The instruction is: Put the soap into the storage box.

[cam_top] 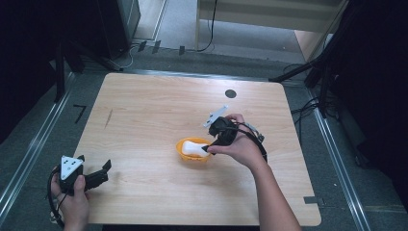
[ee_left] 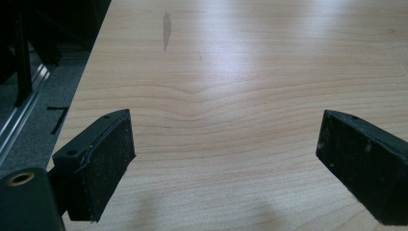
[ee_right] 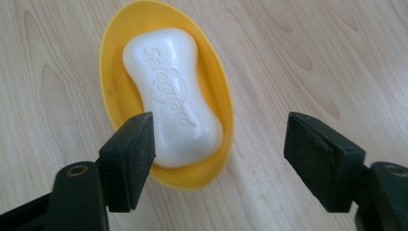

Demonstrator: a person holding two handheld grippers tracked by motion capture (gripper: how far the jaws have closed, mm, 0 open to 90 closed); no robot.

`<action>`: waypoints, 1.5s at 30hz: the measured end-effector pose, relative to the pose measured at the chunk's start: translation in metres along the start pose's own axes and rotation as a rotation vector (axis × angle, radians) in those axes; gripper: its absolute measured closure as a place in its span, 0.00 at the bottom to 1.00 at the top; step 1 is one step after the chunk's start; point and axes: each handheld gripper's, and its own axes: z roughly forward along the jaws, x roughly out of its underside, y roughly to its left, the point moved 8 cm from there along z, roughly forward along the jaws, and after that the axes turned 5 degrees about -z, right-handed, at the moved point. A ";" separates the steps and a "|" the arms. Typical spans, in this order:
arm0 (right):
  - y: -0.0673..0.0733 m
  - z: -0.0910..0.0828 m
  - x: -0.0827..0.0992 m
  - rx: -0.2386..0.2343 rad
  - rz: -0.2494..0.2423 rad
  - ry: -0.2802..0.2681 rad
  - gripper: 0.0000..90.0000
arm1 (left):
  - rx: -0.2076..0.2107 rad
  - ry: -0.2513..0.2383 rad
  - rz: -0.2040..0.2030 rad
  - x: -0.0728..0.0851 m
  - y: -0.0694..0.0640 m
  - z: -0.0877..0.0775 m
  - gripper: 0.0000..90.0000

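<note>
from up high, the right gripper (cam_top: 211, 146) sits over a yellow dish (cam_top: 185, 155) with a white soap (cam_top: 194, 147) in it, near the middle of the wooden table (cam_top: 154, 115). the left gripper (cam_top: 105, 171) rests by the near left corner, far from the dish. a grey floor (cam_top: 29, 139) goes round the table

in the left gripper view, the two jaws are spread wide with just bare wood between them

in the right gripper view, the jaws are wide apart and hold nothing. the soap (ee_right: 172, 94) lies in the dish (ee_right: 216, 82), and the left jaw is in front of the dish's near end
</note>
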 end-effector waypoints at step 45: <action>-0.021 -0.035 0.111 0.153 0.320 -0.149 0.00 | -0.006 -0.001 0.010 0.000 -0.001 0.000 0.08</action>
